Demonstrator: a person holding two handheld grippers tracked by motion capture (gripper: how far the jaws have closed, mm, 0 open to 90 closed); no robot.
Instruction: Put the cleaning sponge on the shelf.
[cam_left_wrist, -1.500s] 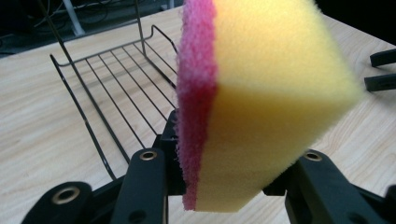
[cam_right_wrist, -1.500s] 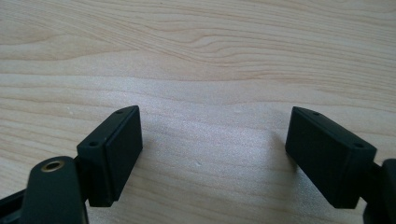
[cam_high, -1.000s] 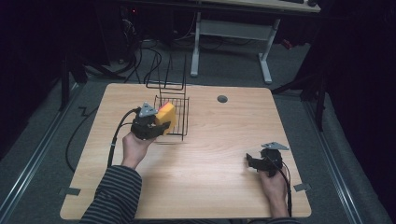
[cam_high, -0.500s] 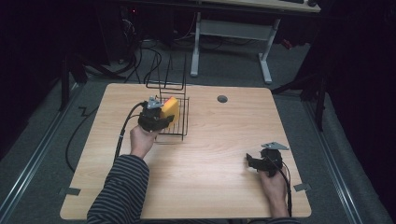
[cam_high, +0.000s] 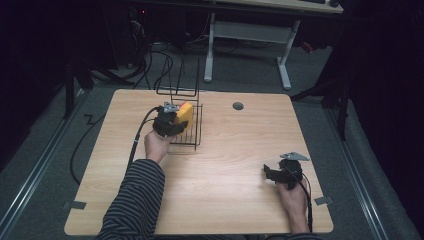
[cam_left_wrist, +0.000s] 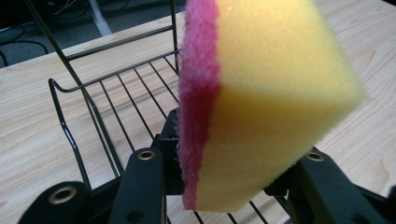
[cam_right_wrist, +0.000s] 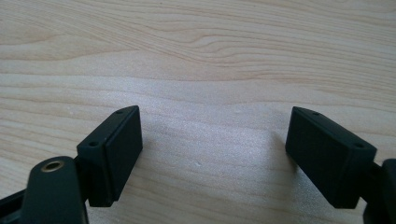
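Note:
A yellow sponge (cam_left_wrist: 275, 93) with a pink scouring side is clamped between the jaws of my left gripper (cam_high: 172, 120). In the high view the sponge (cam_high: 186, 115) hangs over a black wire rack (cam_high: 192, 132) at the table's back left, and the left gripper view shows the rack's floor wires (cam_left_wrist: 116, 98) just beneath it. My right gripper (cam_high: 272, 172) rests near the front right of the wooden table (cam_high: 235, 145). Its jaws stand wide apart over bare wood (cam_right_wrist: 212, 135) with nothing between them.
A round grey cable port (cam_high: 238, 106) is set into the table near its back edge. Cables trail from both grippers toward the table's near side. A desk frame (cam_high: 250, 30) and dark floor lie beyond the far edge.
My left gripper has carried the sponge farther from the person and over the rack. The right gripper has stayed where it was.

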